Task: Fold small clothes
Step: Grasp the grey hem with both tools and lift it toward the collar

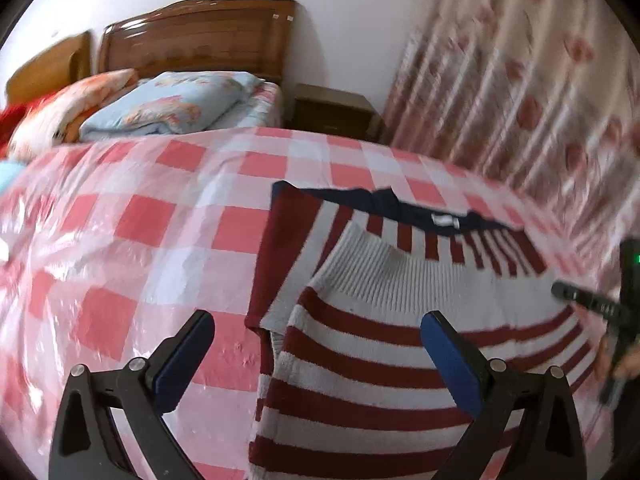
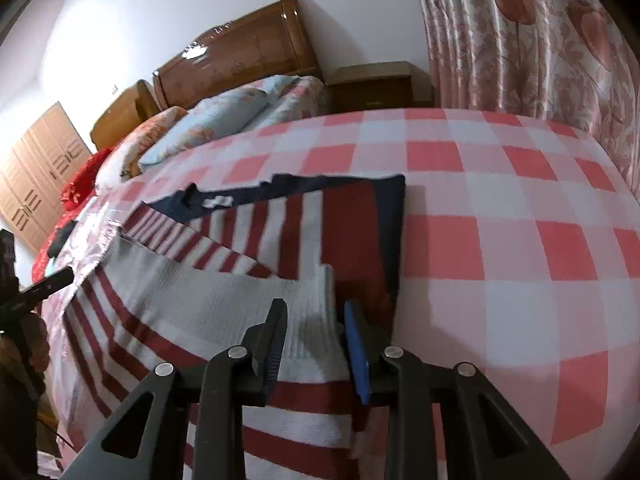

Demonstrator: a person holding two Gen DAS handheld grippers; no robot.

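Because the striped sweater (image 1: pixel 380 360) is a soft, thick knit, it will likely drape and sag where it is not supported, and it should be light enough to lift by an edge; the firmer ribbed grey hem (image 2: pixel 224 300), folded up over the stripes, looks like the best place to take hold, at its corners. The sweater lies on the pink checked cloth (image 1: pixel 140 220) that covers the table or bed surface, its dark blue collar (image 1: pixel 400 204) on the far side. The right gripper (image 2: pixel 316 344) has its fingers partly closed around the right corner of that hem, which sits between them, though whether they actually pinch it I cannot tell. The left gripper (image 1: pixel 320 344) hovers spread wide above the sweater's left edge, gripping nothing. No containers are in view. Beyond are a bed (image 1: pixel 240 112) with pillows, a nightstand (image 2: pixel 376 84) and a flowered curtain (image 2: pixel 520 60).
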